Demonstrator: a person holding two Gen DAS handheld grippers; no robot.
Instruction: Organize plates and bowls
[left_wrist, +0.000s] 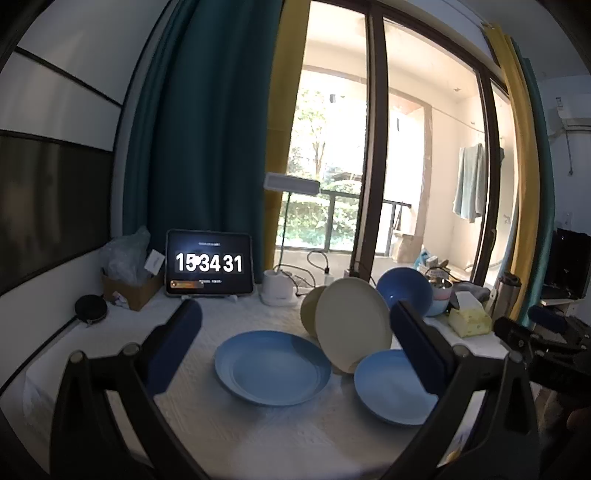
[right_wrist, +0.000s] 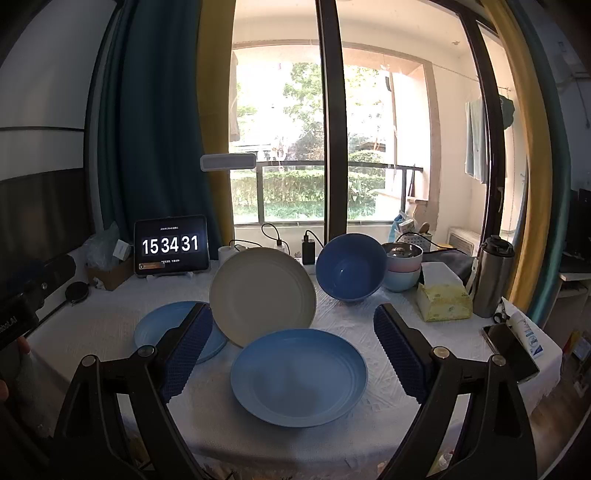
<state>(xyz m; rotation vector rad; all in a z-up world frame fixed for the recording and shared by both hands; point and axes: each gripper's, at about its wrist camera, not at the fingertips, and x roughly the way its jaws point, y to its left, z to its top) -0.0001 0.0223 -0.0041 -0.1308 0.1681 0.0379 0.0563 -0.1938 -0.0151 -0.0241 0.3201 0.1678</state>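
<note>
Since nothing is gripped yet, this looks like the start: dishes scattered, no stack begun

Layout on the worktop (right_wrist: 369, 413):
- near blue plate (right_wrist: 299, 376) lies flat, right in front of the right hand-held gripper (right_wrist: 291, 350)
- second blue plate (left_wrist: 272, 366) lies flat to its left, between the fingers of the left hand-held gripper (left_wrist: 293, 345)
- cream plate (right_wrist: 262, 293) stands tilted on edge behind the two blue ones; what props it I can't tell from the right view, the left view shows a tan dish (left_wrist: 310, 308) behind it
- dark blue bowl (right_wrist: 349, 267) tipped on its side, just beside a stack of pale bowls (right_wrist: 402, 271) further back

Both hand-held grippers: jaws wide apart, empty, touching nothing, hovering above the cloth

Next move, my guess: lower one hand-held gripper to a blue plate rim, pinch it, set it on the other blue plate. Flat plate on cloth means a thin rim to catch, so a shallow approach angle is needed. Cream plate is the risk; a nudge could topple it
</note>
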